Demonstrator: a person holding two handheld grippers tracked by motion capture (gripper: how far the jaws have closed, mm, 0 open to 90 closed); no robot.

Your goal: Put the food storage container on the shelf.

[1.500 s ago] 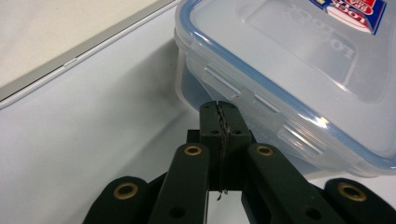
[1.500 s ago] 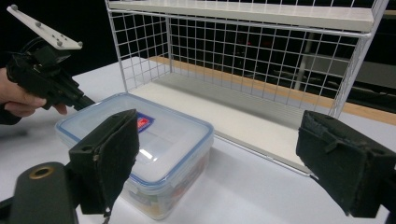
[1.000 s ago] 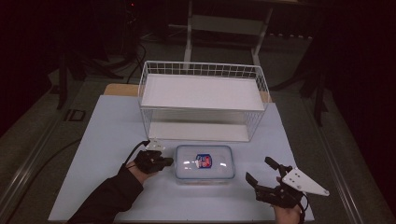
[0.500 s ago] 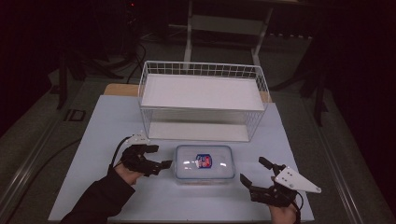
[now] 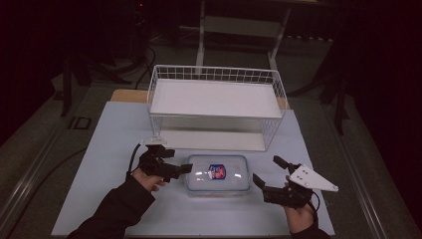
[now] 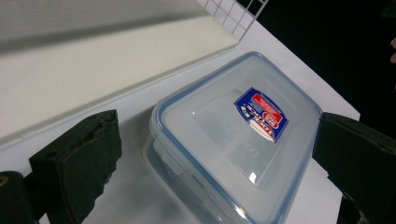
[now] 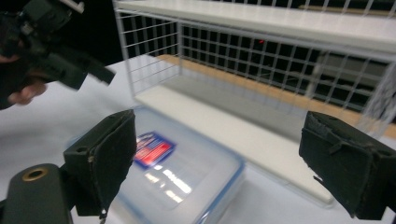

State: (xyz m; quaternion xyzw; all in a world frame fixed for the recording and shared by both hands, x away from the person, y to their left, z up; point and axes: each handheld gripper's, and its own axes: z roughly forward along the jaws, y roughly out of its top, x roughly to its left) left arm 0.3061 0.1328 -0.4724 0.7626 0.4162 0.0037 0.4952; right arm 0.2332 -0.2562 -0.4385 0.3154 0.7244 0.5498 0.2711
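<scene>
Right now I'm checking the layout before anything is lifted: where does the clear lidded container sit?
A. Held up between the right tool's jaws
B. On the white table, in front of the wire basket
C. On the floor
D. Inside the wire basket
B: the container rests on the white table, just in front of the wire basket, with both tools off it.

My high camera looks forward, down over table [image 5: 99, 149]; both gripper cameras sit close, sharing lidded container [image 6: 233, 135] near table's front edge.
</scene>
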